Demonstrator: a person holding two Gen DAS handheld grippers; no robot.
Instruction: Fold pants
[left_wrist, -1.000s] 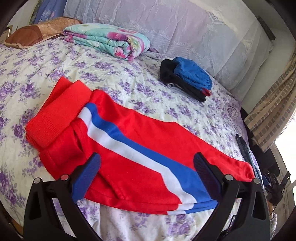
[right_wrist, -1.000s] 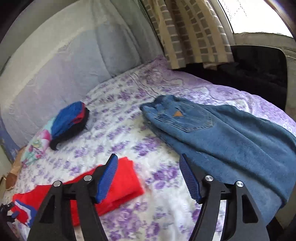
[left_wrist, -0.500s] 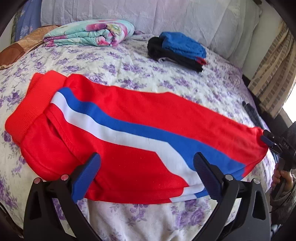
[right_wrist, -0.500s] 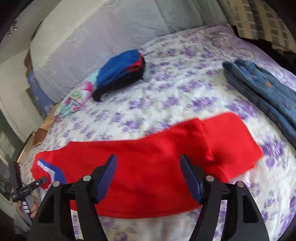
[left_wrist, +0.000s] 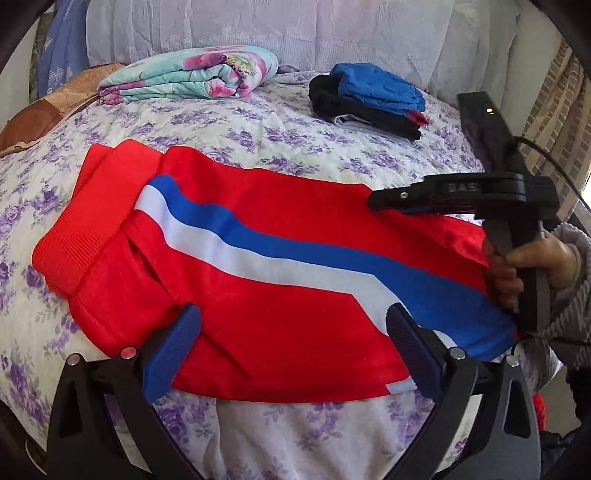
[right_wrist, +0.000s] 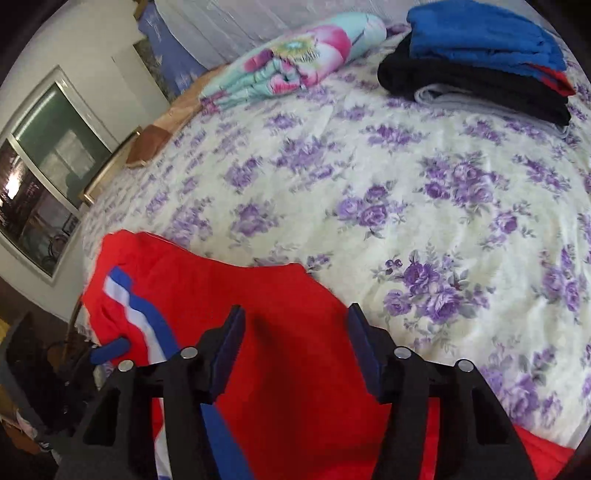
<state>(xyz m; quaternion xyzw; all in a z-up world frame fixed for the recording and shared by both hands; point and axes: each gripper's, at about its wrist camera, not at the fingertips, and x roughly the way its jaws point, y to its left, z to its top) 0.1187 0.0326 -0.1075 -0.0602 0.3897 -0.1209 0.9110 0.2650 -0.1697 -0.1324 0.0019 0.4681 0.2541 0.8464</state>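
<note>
**Red pants spread on the bed, 2 grippers over them**

On the left of the left wrist view, a brown pillow (left_wrist: 48, 118) lies at the bed's edge, with a folded floral blanket (left_wrist: 192, 74) beside it near the headboard. Below these, the red pants (left_wrist: 258, 288) lie flat across the flowered bedsheet (left_wrist: 295, 144), waistband to the left, a white and blue stripe running along the leg toward the right. The left gripper (left_wrist: 291, 350) hangs over the near edge of the pants, its jaws wide apart with red cloth seen between them but nothing pinched.

Farther right, a stack of folded clothes (left_wrist: 369, 99), blue on black, sits well apart from the pants. At the right end of the pants, a hand (left_wrist: 517, 269) holds the right gripper (left_wrist: 380, 199) over the leg; from this side its jaws cannot be judged.

In the right wrist view, the right gripper (right_wrist: 295, 347) has just been closing, yet its pads stand apart above the red cloth, not gripping it.
</note>
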